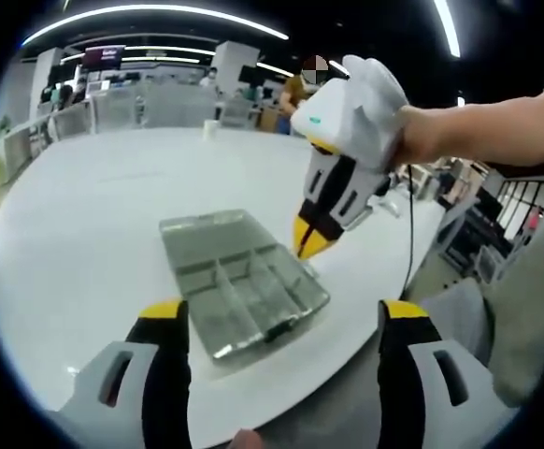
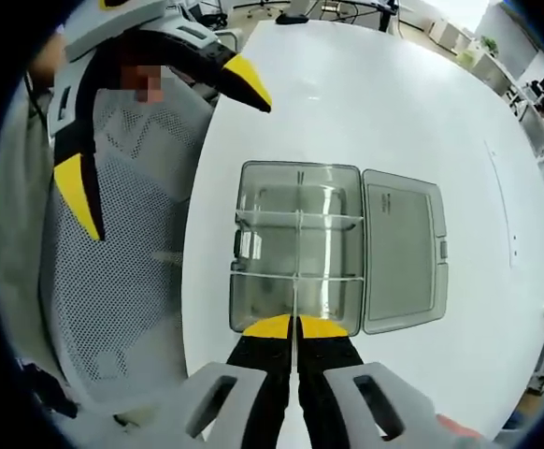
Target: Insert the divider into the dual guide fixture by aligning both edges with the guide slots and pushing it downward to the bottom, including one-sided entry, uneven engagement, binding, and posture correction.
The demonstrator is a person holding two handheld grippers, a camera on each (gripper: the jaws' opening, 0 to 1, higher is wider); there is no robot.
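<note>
On the white table [image 1: 85, 215], near its edge, we have a clear plastic box [image 2: 298, 248] with its hinged lid [image 2: 403, 248] laid flat open at 3 o'clock in the right gripper view, so the compartments are free from above. Right gripper [image 2: 296, 326] sits at 6 o'clock of that view, jaws pressed nearly together on a thin clear divider [image 2: 293, 297]; we read it as pinched edge-on and held over the box's middle line, probably to line both edges with the guide slots. In the left gripper view the same tool [image 1: 311, 245] comes in from 1 o'clock, tips down just above the box's [image 1: 244, 281] near rim. Left gripper [image 1: 281, 323] hangs back at 6 o'clock, jaws spread wide, nothing between them; likely on standby to steady the box. From the right gripper view it [image 2: 160, 140] shows at 10 o'clock, off the table, over a mesh chair [image 2: 113, 271]. Hard to make out: the divider's lower edge, whether it has entered either slot, and the slots themselves, since clear plastic on clear plastic blurs. Cross walls already in the box [image 2: 300, 221] are faint. Divider in the left gripper view is too thin to tell.
</note>
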